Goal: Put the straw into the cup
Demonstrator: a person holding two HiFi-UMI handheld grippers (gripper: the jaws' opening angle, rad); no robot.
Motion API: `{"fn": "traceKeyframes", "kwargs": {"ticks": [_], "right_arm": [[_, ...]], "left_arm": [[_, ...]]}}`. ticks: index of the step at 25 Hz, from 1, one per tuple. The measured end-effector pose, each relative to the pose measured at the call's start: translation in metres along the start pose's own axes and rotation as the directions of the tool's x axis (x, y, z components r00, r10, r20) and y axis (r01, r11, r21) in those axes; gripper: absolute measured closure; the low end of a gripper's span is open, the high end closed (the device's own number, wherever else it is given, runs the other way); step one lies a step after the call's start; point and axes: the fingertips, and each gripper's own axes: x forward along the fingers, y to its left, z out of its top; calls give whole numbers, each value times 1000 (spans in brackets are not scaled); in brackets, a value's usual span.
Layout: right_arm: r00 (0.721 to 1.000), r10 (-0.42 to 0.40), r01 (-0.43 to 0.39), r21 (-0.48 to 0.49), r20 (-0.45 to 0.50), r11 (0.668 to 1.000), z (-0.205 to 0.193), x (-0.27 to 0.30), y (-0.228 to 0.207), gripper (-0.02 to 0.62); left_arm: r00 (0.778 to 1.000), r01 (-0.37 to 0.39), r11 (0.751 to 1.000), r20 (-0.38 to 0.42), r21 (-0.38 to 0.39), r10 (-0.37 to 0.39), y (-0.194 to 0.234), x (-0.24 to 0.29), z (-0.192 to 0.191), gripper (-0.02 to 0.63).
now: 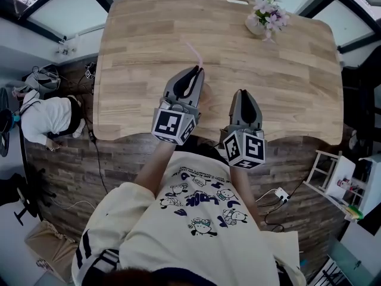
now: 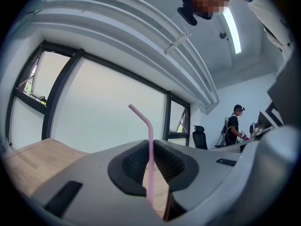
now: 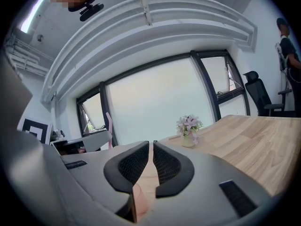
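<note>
Left gripper [image 1: 196, 71] is closed narrowly on the straw [image 2: 150, 145], held above the tabletop [image 1: 286, 76] near its near edge. The straw's long axis is set upright across the jaws, bent tip slanting up-left. Right gripper [image 1: 243, 94] jaws are seen almost together.

The person [image 1: 196, 225] stands at the near edge of the table [image 1: 143, 70]. A flowerpot [image 1: 266, 18] sits on the table's far right corner, well apart from everything else. The left gripper [image 1: 195, 71] and right gripper [image 1: 243, 92] are side by side over the near edge, with the left one reaching farther in. The straw [image 2: 150, 140] stands between the left gripper's jaws and sticks out past their tips. On the floor left of the table is another person [image 1: 44, 115]. A rack [image 1: 328, 171] stands on the floor near the table's right corner, and a box [image 1: 50, 249] lies at near left.
</note>
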Motion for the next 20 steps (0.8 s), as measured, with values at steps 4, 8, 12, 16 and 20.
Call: {"fn": "traceKeyframes", "kwargs": {"ticks": [4, 8, 12, 16, 20], "right_arm": [[1000, 3, -3, -7, -8, 1000, -2, 0, 2, 589], [1000, -1, 1, -13, -17, 1000, -4, 0, 1, 589], [1000, -5, 5, -11, -22, 1000, -6, 1, 0, 589], [1000, -5, 5, -14, -24, 1000, -7, 3, 2, 589], [1000, -7, 7, -12, -28, 1000, -8, 5, 2, 589]], "left_arm": [[1000, 2, 1000, -6, -4, -2, 1, -3, -15, 545], [1000, 4, 1000, -22, -12, -5, 2, -3, -30, 545], [999, -3, 999, -53, -35, 1, 3, -3, -46, 545], [995, -13, 998, -96, -54, 8, 4, -4, -59, 543], [991, -16, 999, -130, -50, 9, 2, -2, -66, 546]]}}
